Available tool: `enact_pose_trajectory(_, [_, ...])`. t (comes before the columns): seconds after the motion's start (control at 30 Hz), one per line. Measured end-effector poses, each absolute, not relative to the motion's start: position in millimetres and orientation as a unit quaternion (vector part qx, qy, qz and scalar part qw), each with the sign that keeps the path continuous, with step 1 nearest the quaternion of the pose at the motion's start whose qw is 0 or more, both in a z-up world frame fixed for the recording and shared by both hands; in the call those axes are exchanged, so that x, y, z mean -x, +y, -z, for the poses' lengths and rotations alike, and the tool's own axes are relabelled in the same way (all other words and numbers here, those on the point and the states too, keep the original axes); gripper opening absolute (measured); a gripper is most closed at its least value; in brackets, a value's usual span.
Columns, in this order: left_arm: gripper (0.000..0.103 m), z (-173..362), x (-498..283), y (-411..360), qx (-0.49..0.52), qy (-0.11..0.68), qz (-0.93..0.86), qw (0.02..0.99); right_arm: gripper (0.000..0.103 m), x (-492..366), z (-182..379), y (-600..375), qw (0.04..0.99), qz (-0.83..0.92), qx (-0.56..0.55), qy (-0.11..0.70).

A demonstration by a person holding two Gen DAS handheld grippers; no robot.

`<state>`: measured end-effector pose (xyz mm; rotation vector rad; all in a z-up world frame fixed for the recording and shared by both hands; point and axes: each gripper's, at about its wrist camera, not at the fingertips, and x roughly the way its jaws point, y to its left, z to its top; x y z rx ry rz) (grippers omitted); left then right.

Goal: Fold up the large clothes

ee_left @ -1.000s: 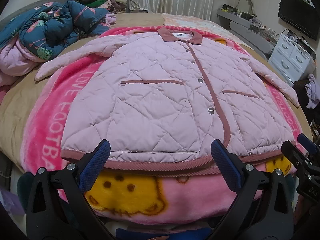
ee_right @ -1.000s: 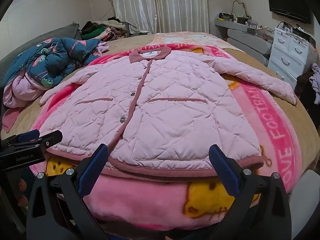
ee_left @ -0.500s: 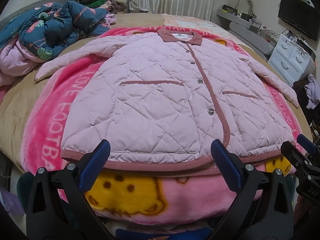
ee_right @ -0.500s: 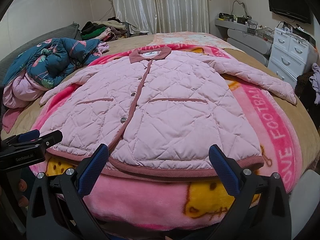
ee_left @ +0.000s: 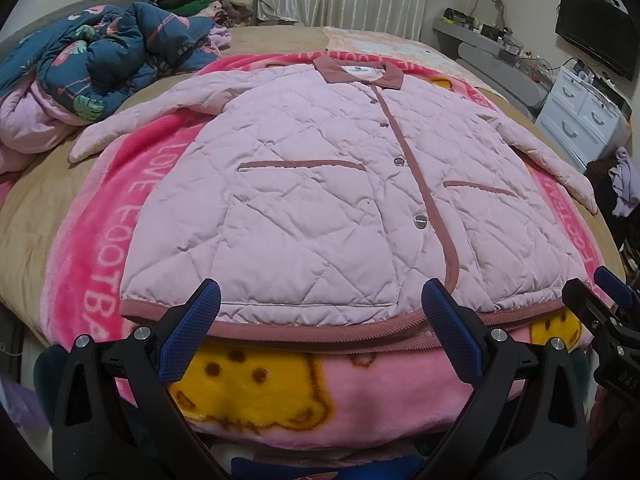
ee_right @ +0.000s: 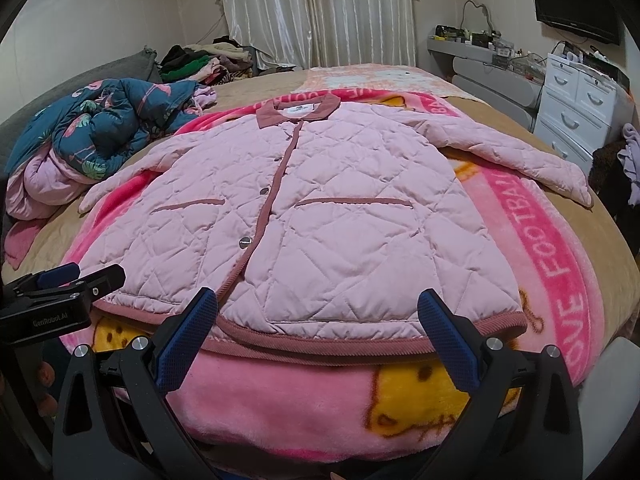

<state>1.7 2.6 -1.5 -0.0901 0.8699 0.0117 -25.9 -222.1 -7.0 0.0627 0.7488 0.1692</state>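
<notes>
Blue-padded jaws of the left gripper (ee_left: 318, 334) stand spread wide and empty at the near edge of the bed, just short of the jacket hem. The right gripper (ee_right: 318, 336) is in the same condition: jaws spread, pinching nothing, level with the hem on the jacket's right half.

Between the grippers and the garment, a pink fleece blanket (ee_left: 280, 404) with a yellow bear print hangs over the near edge of the bed.

On the blanket lies the pink quilted jacket (ee_left: 312, 208), face up, snapped closed, hem (ee_left: 320, 334) toward the near edge, collar (ee_left: 358, 72) toward the far edge. The left sleeve (ee_left: 148, 114) reaches toward the left edge of the bed; the right sleeve (ee_right: 516, 152) reaches toward the right edge. No fold has been made.

Beyond the left sleeve, a blue floral quilt (ee_left: 100, 60) is heaped near the far-left corner.

Hazards, as judged:
- The jaws may pinch the fleece together with the hem, because the hem rests directly on the blanket; the blanket would then lift with the jacket.
- The padded fabric is thick and springy; a shallow pinch may slip off the corded hem.
- Uneven lifting between the two grippers would skew the fold line.
- The left sleeve, if swept wide, may snag the quilt heap.
</notes>
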Motion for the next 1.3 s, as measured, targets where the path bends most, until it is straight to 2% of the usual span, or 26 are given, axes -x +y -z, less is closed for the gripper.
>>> enact_pose_trajectory(0.7, [0.094, 2.3, -19.6, -4.0, 0.042, 0.430, 0.000, 0.902, 0.099, 11.9, 8.8, -221.7, 0.926, -0.082, -0.029, 0.369])
enact_pose_trajectory(1.3, [0.094, -39.7, -98.1, -11.8, 0.046, 0.407, -0.009, 0.912, 0.099, -51.9, -42.1, -239.1, 0.936, -0.074, -0.035, 0.341])
